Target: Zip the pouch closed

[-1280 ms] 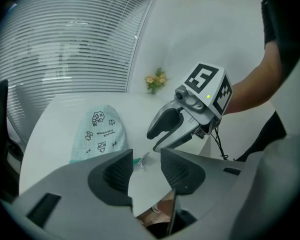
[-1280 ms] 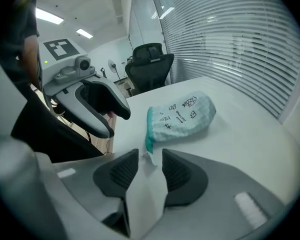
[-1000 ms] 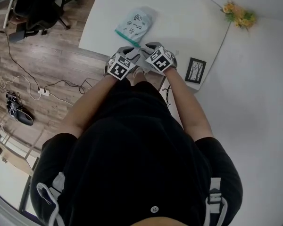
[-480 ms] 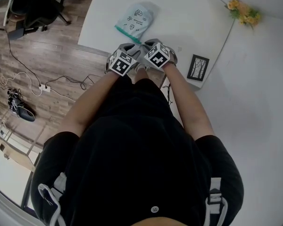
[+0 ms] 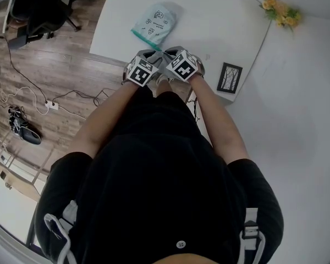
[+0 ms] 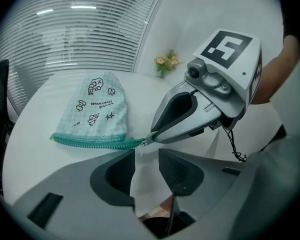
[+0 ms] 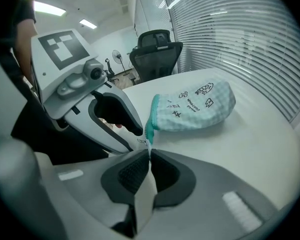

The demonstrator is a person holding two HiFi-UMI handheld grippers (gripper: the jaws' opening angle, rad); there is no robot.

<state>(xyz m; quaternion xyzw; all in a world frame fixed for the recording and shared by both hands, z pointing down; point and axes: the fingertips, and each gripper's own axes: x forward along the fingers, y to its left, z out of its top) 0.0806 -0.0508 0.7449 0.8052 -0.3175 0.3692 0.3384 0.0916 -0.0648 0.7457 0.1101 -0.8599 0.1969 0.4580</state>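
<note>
The checked pouch [image 5: 154, 21] lies flat on the white table [image 5: 225, 15], its teal zip edge [image 6: 90, 142] facing the person. The left gripper [image 6: 145, 154] hovers just short of that edge, jaws apart with only bare tabletop between them. Beside it, nearly touching, the right gripper [image 7: 149, 154] is pinched tight on the zip pull [image 7: 149, 136] at the pouch's corner. Farther right, a small framed picture [image 5: 229, 78] sits by the table's corner
</note>
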